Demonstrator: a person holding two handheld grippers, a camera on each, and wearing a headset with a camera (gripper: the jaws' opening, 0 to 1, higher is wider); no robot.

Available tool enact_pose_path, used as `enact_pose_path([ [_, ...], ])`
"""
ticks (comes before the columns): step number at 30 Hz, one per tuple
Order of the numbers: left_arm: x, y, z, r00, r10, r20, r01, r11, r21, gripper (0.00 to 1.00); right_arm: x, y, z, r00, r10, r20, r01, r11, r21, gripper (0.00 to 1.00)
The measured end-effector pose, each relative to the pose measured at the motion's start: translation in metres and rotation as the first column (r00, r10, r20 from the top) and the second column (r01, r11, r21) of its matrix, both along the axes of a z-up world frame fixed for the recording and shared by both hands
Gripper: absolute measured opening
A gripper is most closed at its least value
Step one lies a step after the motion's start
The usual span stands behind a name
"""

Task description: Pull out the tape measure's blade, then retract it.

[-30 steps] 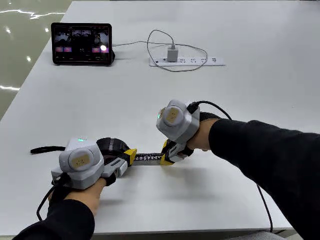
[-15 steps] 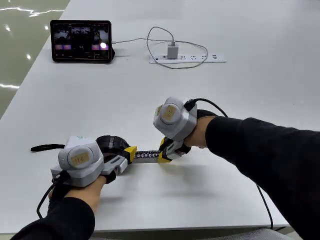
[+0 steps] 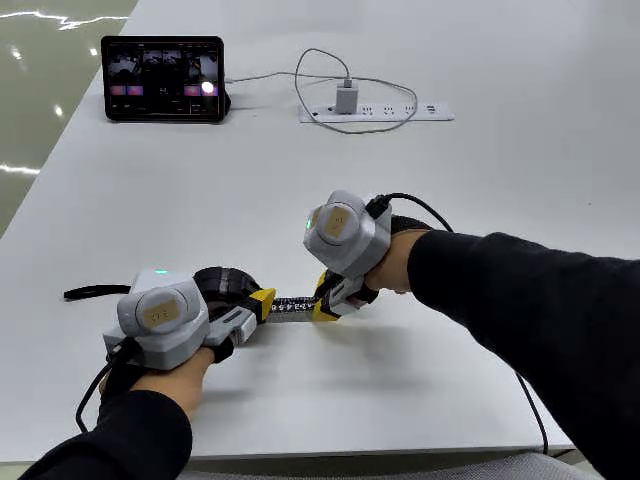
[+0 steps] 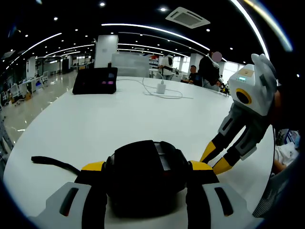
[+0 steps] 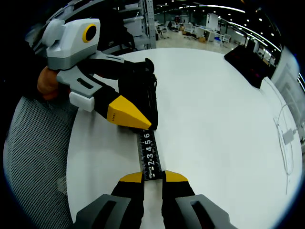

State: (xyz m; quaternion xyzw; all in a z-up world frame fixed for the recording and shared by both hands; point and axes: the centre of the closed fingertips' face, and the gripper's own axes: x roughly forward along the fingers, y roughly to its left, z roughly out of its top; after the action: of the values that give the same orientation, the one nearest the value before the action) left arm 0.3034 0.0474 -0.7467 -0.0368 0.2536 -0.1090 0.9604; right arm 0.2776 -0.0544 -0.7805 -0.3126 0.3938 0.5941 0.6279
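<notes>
The black tape measure (image 3: 222, 287) lies on the white table (image 3: 400, 200) at the front left, and my left gripper (image 3: 245, 310) is shut on its body. In the left gripper view the body (image 4: 145, 174) sits between the yellow-tipped jaws of the left gripper (image 4: 147, 167). A short length of blade (image 3: 292, 304) runs right to my right gripper (image 3: 325, 308). The right gripper (image 5: 153, 177) is shut on the blade's end, and the numbered blade (image 5: 148, 152) leads from it to the case (image 5: 143, 90). A black wrist strap (image 3: 90, 295) trails left from the case.
A tablet (image 3: 163, 78) stands at the back left. A power strip (image 3: 385, 112) with a white charger (image 3: 347, 100) and looping cable lies at the back centre. The table's front edge runs just below both hands. People stand far off in the left gripper view.
My right gripper has moved a little left, toward the tape measure body, and the exposed blade looks slightly shorter. The left gripper has held still on the case.
</notes>
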Motion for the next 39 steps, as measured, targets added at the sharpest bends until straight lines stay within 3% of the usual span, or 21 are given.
enact_pose_path([
  [26, -0.0006, 0.0001, 0.0006, 1.0, 0.009, -0.001, -0.009, 1.0, -0.019, 0.63, 0.0003, 0.0078, 0.0002, 1.0, -0.005, -0.004, 0.006, 1.0, 0.022, 0.1],
  [30, -0.0008, -0.0001, 0.0008, 1.0, 0.008, -0.003, -0.009, 1.0, -0.022, 0.62, 0.0001, 0.0082, 0.0002, 1.0, 0.005, 0.0, -0.005, 1.0, 0.025, 0.1],
  [33, -0.001, -0.0002, 0.0008, 1.0, 0.008, -0.004, -0.008, 1.0, -0.023, 0.62, -0.0003, 0.0081, 0.0002, 0.998, 0.058, 0.021, -0.058, 0.998, 0.031, 0.1],
  [39, -0.0008, -0.0003, 0.0011, 1.0, 0.009, -0.004, -0.009, 1.0, -0.027, 0.62, 0.0011, 0.0089, 0.0001, 1.0, 0.028, -0.006, -0.028, 0.999, 0.038, 0.09],
])
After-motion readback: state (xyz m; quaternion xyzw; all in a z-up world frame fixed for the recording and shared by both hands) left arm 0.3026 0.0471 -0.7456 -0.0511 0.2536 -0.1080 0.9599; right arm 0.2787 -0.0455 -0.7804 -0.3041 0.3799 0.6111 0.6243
